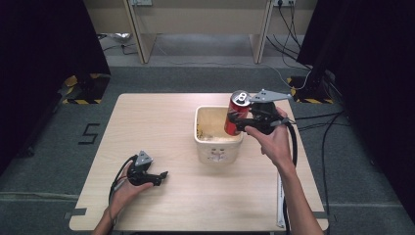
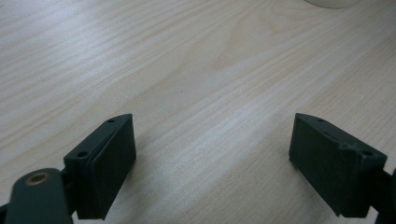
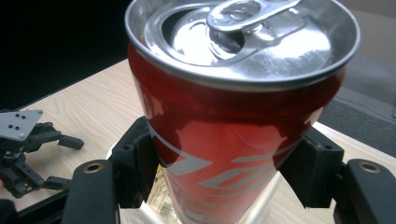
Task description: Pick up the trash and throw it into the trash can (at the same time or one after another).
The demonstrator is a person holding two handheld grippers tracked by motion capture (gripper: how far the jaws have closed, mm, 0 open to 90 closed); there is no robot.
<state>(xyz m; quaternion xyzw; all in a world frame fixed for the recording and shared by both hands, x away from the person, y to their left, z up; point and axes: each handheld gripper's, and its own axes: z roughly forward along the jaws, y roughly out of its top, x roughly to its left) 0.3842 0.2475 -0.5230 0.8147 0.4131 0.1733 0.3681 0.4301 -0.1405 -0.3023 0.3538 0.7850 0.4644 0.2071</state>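
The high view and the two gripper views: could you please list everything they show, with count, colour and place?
Can: one, red with a silver top, tab opened, held above the bin's right rim.
Bin: one, cream, square, at the middle of the table, slightly right.
Table: one, light wood, on the grey floor.
Desk: one, beige, behind the table.
Curtains: two, black, at the left and right edges.
Hazard tape: yellow and black, on the floor at both sides.
Left gripper: one, black, jaws open, low at the table's front left.
Right gripper: one, black, jaws closed on the can.
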